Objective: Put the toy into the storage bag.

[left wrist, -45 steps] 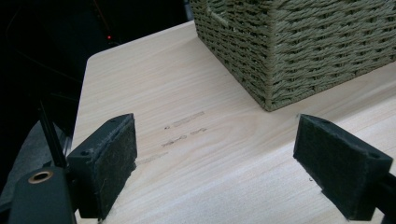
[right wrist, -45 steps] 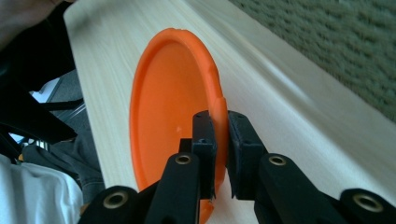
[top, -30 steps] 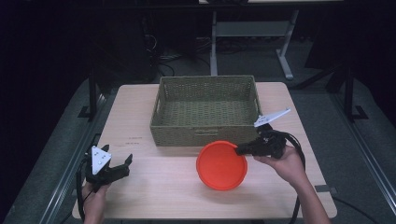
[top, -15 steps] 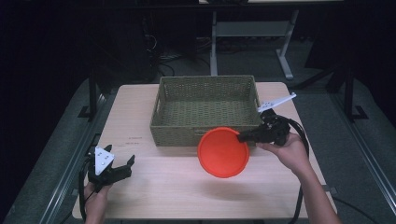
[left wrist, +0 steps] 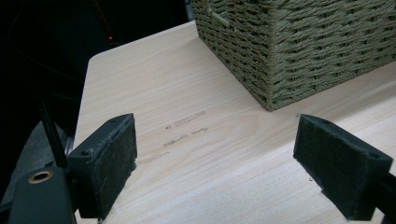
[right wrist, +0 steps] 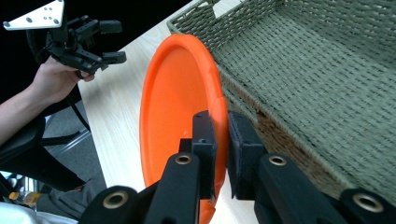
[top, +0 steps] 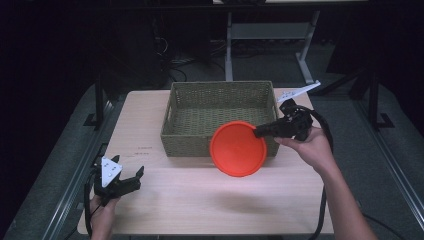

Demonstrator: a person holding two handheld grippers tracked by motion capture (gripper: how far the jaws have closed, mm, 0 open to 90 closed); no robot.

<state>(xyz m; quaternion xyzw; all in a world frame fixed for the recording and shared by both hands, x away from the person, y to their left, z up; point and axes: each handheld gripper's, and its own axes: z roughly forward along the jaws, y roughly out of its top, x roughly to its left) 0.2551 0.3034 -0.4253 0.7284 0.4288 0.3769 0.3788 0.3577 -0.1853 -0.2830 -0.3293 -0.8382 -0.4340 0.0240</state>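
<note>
— Where the orange plate [top: 238, 148] hangs in the high view, does it touch the table [top: 200, 200]?

— It is lifted clear of the wood, tilted up on edge, just in front of the woven basket's [top: 220, 107] near wall; its shadow lies on the table below. Its upper rim overlaps that wall in the high view, so part of the wall is hidden behind it.

— What else is cut off or hard to make out?

— In the right gripper view the plate [right wrist: 180, 112] runs out of sight behind the jaws at the bottom, and the basket [right wrist: 317, 74] is cropped at the right and top. In the left gripper view only a corner of the basket [left wrist: 299, 42] shows.

— Any writing?

— Faint dark marks sit on the tabletop left of the basket [top: 145, 148], too small to read; in the left gripper view they [left wrist: 187, 119] are smudged dashes, not legible.

— And the tools?

— The right gripper [top: 261, 132] is clamped on the plate's right rim; in its own view the two pads [right wrist: 219, 140] pinch the thin edge between them. The left gripper [top: 132, 179] sits at the table's near left corner, well apart from the plate, jaws spread wide with nothing but bare wood between them [left wrist: 215, 163].
</note>
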